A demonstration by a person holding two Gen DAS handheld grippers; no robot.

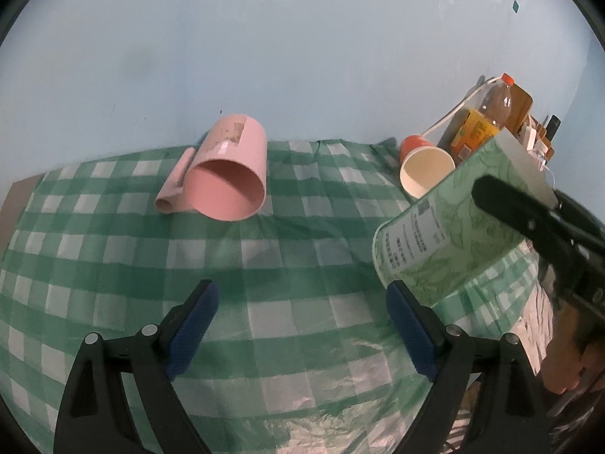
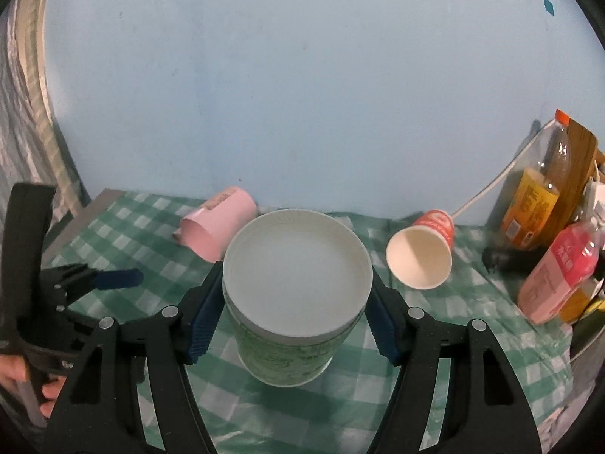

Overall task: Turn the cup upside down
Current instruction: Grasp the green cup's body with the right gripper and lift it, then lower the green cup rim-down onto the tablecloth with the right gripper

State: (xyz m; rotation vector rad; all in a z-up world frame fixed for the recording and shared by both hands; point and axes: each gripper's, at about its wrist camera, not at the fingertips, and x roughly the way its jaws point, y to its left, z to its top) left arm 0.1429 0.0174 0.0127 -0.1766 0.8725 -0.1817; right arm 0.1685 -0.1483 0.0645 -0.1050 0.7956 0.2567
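**A:** Now, start with the biggest thing: what lies under your grippers?

**B:** The table point(image 1: 302, 340) in its green-and-white checked cloth runs beneath both of them and on ahead to the blue wall point(image 1: 302, 38).

**A:** And the cup you're to flip?

**B:** The green patterned paper cup point(image 2: 287, 355) sits between the fingers of your right gripper point(image 2: 293, 302), pinched at the sides by the blue pads point(image 2: 204, 317). From that wrist you see a flat white round face turned toward the camera; whether it is the base or a lid, I cannot tell. From your left wrist the same cup point(image 1: 453, 234) appears just ahead and to the right, tilted, clear of the cloth, with the right gripper's black finger across it.

**A:** Your left gripper?

**B:** Your left gripper point(image 1: 302, 325) is spread wide, nothing between its pads, hovering over bare cloth.

**A:** Other things ahead?

**B:** A pink mug point(image 1: 227, 174) lies on its side ahead and to the left of the left gripper, mouth toward you. A red-and-white paper cup point(image 2: 423, 253) lies tipped over ahead and to the right of the right gripper. Farther right stand an orange-capped bottle point(image 2: 537, 196) and a pink-labelled bottle point(image 2: 559, 272), just beside each other.
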